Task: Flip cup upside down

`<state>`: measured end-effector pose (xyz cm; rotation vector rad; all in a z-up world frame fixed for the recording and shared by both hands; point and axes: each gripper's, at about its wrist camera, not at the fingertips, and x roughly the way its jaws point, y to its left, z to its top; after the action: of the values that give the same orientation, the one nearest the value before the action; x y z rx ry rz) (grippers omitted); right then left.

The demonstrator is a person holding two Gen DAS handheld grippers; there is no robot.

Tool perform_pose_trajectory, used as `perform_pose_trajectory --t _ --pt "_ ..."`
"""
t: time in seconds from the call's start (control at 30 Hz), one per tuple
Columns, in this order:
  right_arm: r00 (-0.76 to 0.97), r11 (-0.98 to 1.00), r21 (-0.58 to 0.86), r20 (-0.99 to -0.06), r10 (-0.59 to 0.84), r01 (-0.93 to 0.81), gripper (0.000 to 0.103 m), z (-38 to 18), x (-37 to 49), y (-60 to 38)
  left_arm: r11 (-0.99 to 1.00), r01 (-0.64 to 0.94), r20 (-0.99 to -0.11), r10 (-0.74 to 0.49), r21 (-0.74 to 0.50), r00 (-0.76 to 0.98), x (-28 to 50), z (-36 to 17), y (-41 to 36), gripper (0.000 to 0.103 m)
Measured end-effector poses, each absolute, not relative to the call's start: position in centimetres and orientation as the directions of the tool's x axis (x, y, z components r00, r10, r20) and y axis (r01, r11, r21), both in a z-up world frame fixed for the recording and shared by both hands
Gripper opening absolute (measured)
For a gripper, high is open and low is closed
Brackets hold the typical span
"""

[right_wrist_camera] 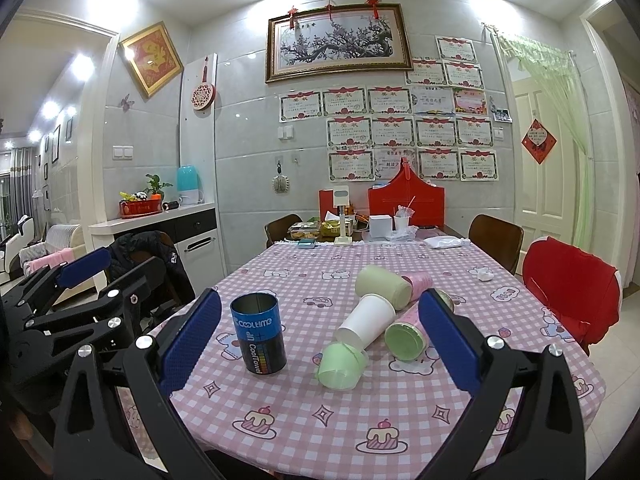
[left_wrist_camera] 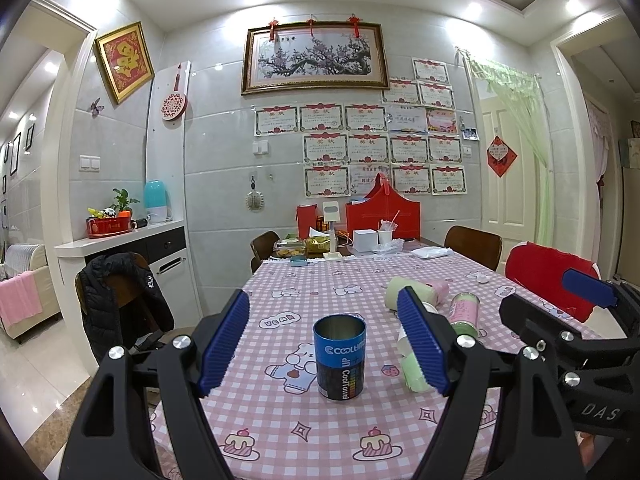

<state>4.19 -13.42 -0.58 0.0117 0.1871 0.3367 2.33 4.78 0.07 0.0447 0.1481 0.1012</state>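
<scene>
Blue tin cup (left_wrist_camera: pixel 340 356) is showing "COOLTIME" in light letters around its upper band, "CoolTowel" running sideways down its side; same two wordings are reading clearly in the right wrist view (right_wrist_camera: pixel 259 334). Black gripper body (left_wrist_camera: pixel 600 412) at right edge is carrying "DAS". Tablecloth (left_wrist_camera: pixel 280 322) is bearing a cloud badge, roughly "VEAN". Wall certificates (left_wrist_camera: pixel 364 148) are staying too small to read.

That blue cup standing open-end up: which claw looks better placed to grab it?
Probably the left claw: the blue cup sits centred between its open fingers. The right claw faces toppled cups instead.
</scene>
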Motion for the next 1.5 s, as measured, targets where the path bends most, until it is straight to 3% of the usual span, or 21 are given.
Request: perform_pose_trajectory --t 1.1,1.5 --pt "0.927 0.946 0.008 -0.200 0.318 -0.323 0.095 -0.3 5.5 -11.7 0.989 -0.144 -0.181 0.150 0.043 0.972 4.1 -1.2 6.1 0.076" --pt "0.914 0.958 -0.006 -0.301 0.273 -0.288 0.095 -2.7 9.6 -10.2 0.982 -0.179 -0.257 0.188 0.058 0.948 7.6 -3.7 7.8 0.076"
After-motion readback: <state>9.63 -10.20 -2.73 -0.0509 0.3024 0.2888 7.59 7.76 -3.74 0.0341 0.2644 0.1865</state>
